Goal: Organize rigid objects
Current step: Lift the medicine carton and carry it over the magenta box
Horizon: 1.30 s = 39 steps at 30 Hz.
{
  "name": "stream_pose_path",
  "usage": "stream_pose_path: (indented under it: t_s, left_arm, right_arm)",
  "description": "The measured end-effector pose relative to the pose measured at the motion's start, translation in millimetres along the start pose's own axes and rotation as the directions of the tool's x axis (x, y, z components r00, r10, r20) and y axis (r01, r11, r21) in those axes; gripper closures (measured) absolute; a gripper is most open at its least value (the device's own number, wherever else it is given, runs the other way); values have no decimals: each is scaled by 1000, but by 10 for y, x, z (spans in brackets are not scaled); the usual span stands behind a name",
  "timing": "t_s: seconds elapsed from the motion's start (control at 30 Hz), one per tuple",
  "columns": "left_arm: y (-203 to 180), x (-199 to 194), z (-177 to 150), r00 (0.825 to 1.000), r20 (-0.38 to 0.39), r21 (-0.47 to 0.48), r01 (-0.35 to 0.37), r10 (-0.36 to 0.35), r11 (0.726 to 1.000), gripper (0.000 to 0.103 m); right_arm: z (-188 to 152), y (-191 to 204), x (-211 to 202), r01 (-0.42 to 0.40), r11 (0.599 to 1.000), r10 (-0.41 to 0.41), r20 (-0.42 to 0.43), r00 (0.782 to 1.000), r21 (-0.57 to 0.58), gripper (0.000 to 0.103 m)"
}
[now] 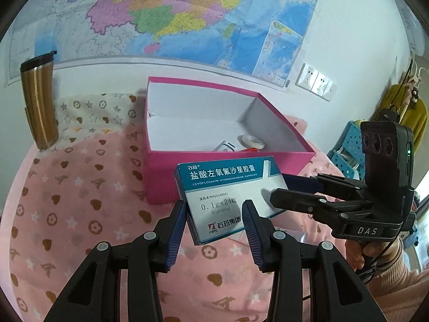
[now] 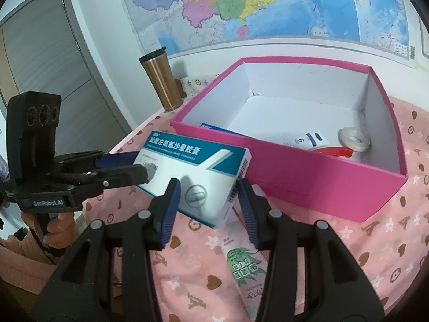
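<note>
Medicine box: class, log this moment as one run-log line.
medicine box: lifted, gripped by left gripper and right gripper | pink box: open, behind | placed: not yet

Cardboard, cloth, plastic and brushed metal

The medicine box is smooth, slightly glossy card; the pink box is matt cardboard, white inside. The patterned cloth looks soft and fuzzy. The mug is brushed bronze metal. Each claw has matt black plastic with ribbed blue pads.

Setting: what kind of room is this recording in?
Probably a home bedroom or living space: a pink patterned blanket covers the surface, a wall map hangs behind, and a door stands at left.
</note>
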<state>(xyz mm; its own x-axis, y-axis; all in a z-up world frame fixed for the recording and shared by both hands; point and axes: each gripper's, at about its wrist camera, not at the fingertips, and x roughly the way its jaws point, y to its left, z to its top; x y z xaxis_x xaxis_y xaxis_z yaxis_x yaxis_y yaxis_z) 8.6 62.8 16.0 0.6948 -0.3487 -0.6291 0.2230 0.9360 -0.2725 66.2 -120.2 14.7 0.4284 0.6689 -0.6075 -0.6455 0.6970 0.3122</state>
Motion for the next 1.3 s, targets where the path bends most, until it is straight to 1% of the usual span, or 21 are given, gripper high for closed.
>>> stream_pose_path:
  t_s: [0.73, 1.3]
  left_arm:
    - [-150, 71, 249, 999, 42, 45, 6, -8, 999, 61]
    - [-175, 127, 449, 998, 66, 68, 0, -5, 998, 61]
  right_arm:
    - [214, -139, -120, 43, 999, -43, 63, 997, -9, 55]
    - [335, -208, -148, 53, 999, -52, 80, 995, -4, 55]
